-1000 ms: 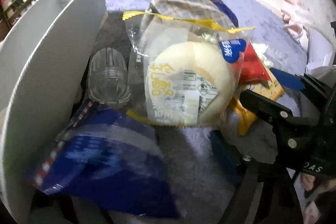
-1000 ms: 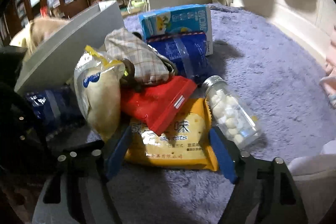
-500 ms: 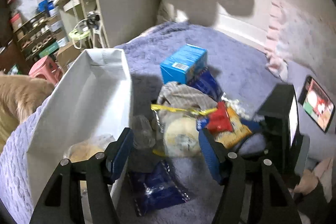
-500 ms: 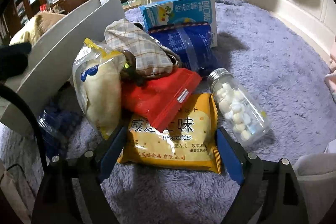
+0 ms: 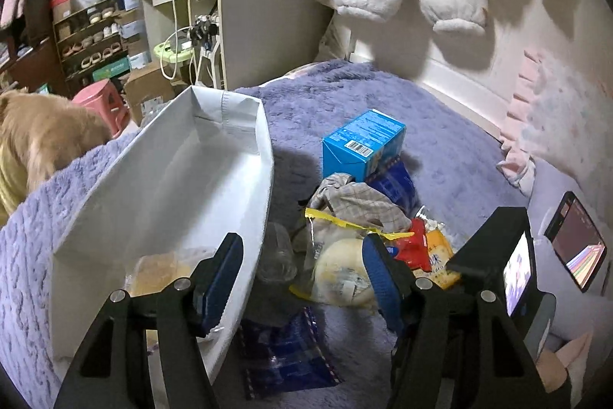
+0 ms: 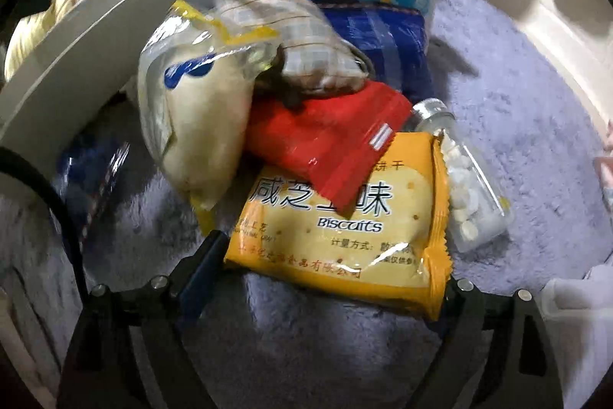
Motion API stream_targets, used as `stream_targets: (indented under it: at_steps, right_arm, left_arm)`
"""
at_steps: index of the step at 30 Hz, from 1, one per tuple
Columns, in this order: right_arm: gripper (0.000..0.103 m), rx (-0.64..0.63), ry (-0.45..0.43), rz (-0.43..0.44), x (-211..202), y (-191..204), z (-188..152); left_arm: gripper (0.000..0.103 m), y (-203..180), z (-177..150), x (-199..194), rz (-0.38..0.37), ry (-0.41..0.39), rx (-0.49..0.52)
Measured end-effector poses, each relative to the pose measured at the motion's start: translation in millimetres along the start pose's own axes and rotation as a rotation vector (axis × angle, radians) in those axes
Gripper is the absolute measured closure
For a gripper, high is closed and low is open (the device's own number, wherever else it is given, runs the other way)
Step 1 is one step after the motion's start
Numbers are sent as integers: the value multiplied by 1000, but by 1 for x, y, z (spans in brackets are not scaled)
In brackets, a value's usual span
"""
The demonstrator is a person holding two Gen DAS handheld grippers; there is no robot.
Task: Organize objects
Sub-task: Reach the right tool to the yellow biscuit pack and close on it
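A pile of snacks lies on the purple rug beside a white box [image 5: 214,179]. My left gripper [image 5: 302,275] is open and empty, raised above the box's right wall and the pile. A bread bag [image 5: 337,271] lies below it, with a clear cup [image 5: 276,255] and a dark blue packet [image 5: 287,359] nearby. My right gripper [image 6: 329,263] is open, its fingers either side of the yellow biscuit packet [image 6: 345,229], close to it. A red packet [image 6: 329,148], the bread bag [image 6: 191,117], a checked cloth [image 6: 283,22] and a pill bottle [image 6: 467,183] lie around it.
A blue carton [image 5: 364,148] and a dark blue pack [image 6: 379,41] lie behind the pile. The white box holds a yellowish bag [image 5: 161,271]. A phone [image 5: 574,248] lies at the right. A dog [image 5: 34,140] stands beyond the box. A desk [image 5: 249,6] stands behind.
My left gripper has pulled up and back from the pile, so the whole box and room show. My right gripper has moved in closer, with the biscuit packet between its fingers.
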State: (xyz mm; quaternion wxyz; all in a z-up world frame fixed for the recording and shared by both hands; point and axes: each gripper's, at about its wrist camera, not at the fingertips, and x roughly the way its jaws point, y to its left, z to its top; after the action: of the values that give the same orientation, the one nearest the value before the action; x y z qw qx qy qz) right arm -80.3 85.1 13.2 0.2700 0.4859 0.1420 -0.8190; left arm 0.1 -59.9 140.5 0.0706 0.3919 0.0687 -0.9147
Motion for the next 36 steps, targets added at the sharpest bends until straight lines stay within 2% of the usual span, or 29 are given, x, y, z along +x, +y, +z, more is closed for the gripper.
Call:
stream_targets:
  at_steps: [4,7,11,12,13,14,15,16,17,18,20,22,23,24,26,28,31,33,34,35,36]
  right_arm:
    - [27,0,-32,17,-3,-5,-4]
    - [28,-68,-87,-10,-3,3,-13]
    - [27,-69,-121,5,-5,5,-18]
    - [27,-71,-122,3,-5,5,-19]
    - [27,-74,-122,4,-5,4,-19]
    - [27,-81,-121,11,-6,4,-19]
    - [27,-83,-118,19,-5,-1,-17]
    - [28,-90,-109,21,-6,-2,-17]
    - [29,-105,-93,19,-9,0,-18]
    - [31,-111,-83,24,-12,1,-18]
    - [34,-93,-79,45,-9,-13,-12]
    - [40,-84,-74,57,-13,-14,-12]
    - [47,-76,-75,65,-14,-14,-11]
    - [62,-61,-82,81,-17,-17,-9]
    - [78,-15,-70,110,-17,-26,-3]
    - [78,12,-56,127,-19,-25,-4]
    - [80,31,-6,107,-22,-20,-7]
    - [79,124,29,143,-31,-28,-4]
    - [79,184,39,170,-33,-38,1]
    - [76,258,57,202,-39,-45,4]
    - [66,354,98,231,-43,-53,10]
  left_arm:
    - [40,-13,6,-19,25,-38,7]
    - [40,-34,19,-32,119,-74,32]
    - [40,-50,62,-22,174,-32,0]
    - [40,-52,69,-17,213,-20,0]
    - [42,-54,76,-10,311,12,0]
    - [45,-52,78,-3,493,95,-42]
    - [52,-49,74,-3,604,152,-101]
    - [52,-46,65,-12,625,147,-187]
    - [52,-46,49,-27,507,68,-247]
    - [48,-46,37,-34,438,31,-260]
    - [48,-47,14,-36,394,-14,-215]
    - [48,-42,8,-31,377,-61,-170]
    - [48,-34,5,-25,342,-66,-169]
    - [48,-20,3,-20,264,-59,-190]
    - [48,6,-1,-14,170,-40,-247]
    - [48,30,-3,-14,156,-26,-274]
    - [48,70,-12,-26,235,-36,-299]
    - [48,95,-21,-33,306,-53,-336]
    - [50,100,-22,-33,311,-53,-345]
    - [50,108,-25,-32,306,-56,-360]
    - [50,111,-26,-31,293,-57,-368]
